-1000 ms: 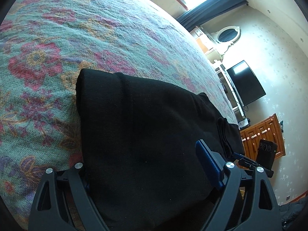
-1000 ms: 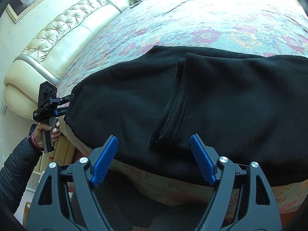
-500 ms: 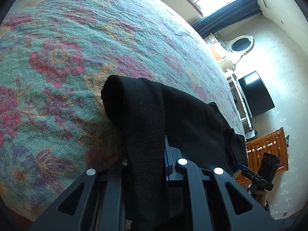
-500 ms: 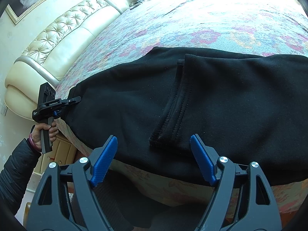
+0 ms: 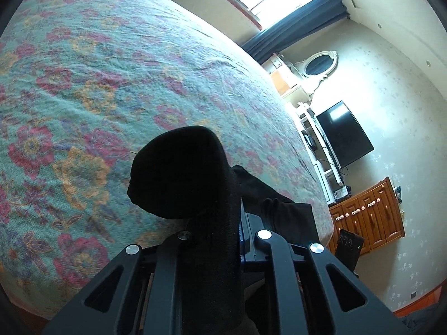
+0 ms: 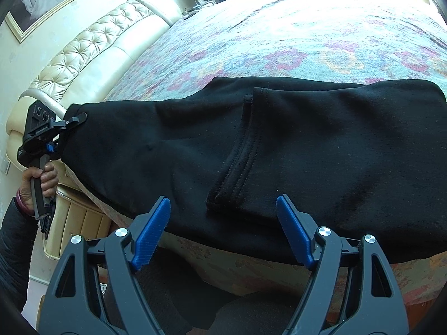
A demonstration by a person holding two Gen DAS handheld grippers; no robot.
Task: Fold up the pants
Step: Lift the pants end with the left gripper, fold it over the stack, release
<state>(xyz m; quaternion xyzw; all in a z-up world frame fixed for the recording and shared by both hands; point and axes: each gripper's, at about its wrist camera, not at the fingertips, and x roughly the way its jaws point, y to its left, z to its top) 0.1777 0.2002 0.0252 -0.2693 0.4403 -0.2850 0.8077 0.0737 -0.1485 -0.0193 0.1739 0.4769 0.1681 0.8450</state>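
Since a second ago our left tongs (image 5: 215,234) have clenched on the end of the black pants (image 6: 279,153) and lifted it, so that in the left wrist view the cloth now bunches into a dark rounded hump above the tongs where before it lay flat and wide between spread fingers. Our right tongs (image 6: 223,231) have kept their place, released and wide, their ribbed blue pads (image 6: 152,237) hanging just off the near edge of the bed (image 6: 307,28) with nothing between them. We see the pants as soft, matte knit, spread along the near edge of the floral bedspread (image 5: 111,69), whose weave looks coarse and faintly creased; a double-stitched hem lies folded across the middle of the garment. From the left wrist, the pinched fabric hides the pads almost wholly, only a sliver of blue showing, and the rest of the pants is covered by the hump. Only the right wrist view shows the whole garment, the tufted cream headboard (image 6: 92,47) at the far left, and the hand (image 6: 42,178) gripping the left tool's handle. Only the left view shows the dark screen (image 5: 345,135) and wooden cabinet (image 5: 368,215) at the right. At the right edge the pants run out of the right wrist's frame.
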